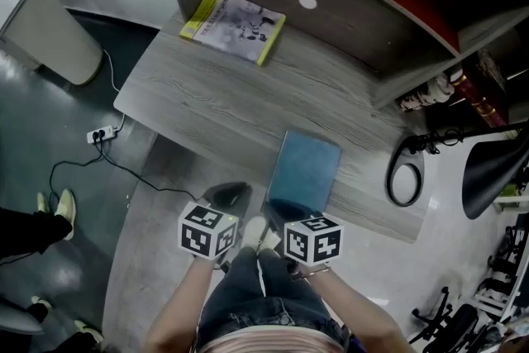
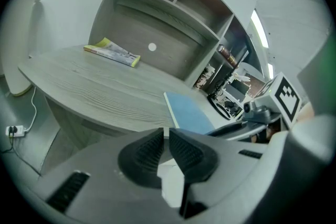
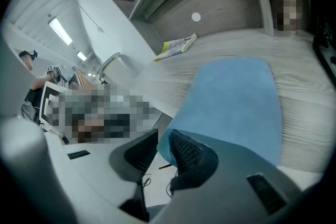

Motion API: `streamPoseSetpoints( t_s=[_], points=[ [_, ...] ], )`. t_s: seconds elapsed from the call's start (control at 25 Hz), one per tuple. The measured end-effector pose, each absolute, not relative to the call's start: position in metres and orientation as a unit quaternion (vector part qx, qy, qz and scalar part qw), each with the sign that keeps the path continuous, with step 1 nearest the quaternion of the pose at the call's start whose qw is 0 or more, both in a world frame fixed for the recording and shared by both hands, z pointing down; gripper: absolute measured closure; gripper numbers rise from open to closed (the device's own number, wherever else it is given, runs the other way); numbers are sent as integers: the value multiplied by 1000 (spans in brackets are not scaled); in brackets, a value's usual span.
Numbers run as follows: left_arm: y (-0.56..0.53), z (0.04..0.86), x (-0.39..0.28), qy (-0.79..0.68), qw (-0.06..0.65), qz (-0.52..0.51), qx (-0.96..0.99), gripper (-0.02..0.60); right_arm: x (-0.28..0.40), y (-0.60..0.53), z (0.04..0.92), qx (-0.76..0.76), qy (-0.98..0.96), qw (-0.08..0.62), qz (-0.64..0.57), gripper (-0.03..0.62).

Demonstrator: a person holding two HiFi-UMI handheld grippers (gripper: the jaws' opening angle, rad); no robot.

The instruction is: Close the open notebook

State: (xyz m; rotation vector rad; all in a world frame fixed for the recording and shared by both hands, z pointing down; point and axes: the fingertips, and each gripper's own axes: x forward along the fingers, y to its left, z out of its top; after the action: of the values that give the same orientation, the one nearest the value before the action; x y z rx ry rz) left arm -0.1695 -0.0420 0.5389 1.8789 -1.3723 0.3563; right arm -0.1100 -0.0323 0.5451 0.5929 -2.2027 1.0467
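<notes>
A blue-covered notebook [image 1: 306, 168] lies flat and closed on the grey wooden desk [image 1: 215, 99], its near end jutting past the front edge. In the right gripper view the notebook [image 3: 236, 97] fills the middle, and its near left corner reaches down between the jaws of my right gripper [image 3: 164, 144]. Those jaws stand a little apart, the left one clear of the cover. My left gripper [image 2: 166, 135] hovers in front of the desk, left of the notebook [image 2: 189, 113], its ribbed pads nearly touching with nothing between them. In the head view the right gripper [image 1: 281, 211] and left gripper [image 1: 229, 196] show below the desk edge.
A yellow-edged magazine [image 1: 234, 25] lies at the desk's back left, under the hutch shelves [image 1: 372, 4]. A black lamp [image 1: 496, 169] and a looped cable [image 1: 405, 178] are off the right end. A white bin [image 1: 50, 21] and a power strip [image 1: 101, 134] are on the floor at left.
</notes>
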Motion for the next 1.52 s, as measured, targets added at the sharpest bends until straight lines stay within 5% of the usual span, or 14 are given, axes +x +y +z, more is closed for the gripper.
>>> streamPoseSetpoints(
  t_s=[1.52],
  points=[
    [-53,527,-153,-533,366,152,748,548,-103,-28,511,175,-878,245,373,499]
  ],
)
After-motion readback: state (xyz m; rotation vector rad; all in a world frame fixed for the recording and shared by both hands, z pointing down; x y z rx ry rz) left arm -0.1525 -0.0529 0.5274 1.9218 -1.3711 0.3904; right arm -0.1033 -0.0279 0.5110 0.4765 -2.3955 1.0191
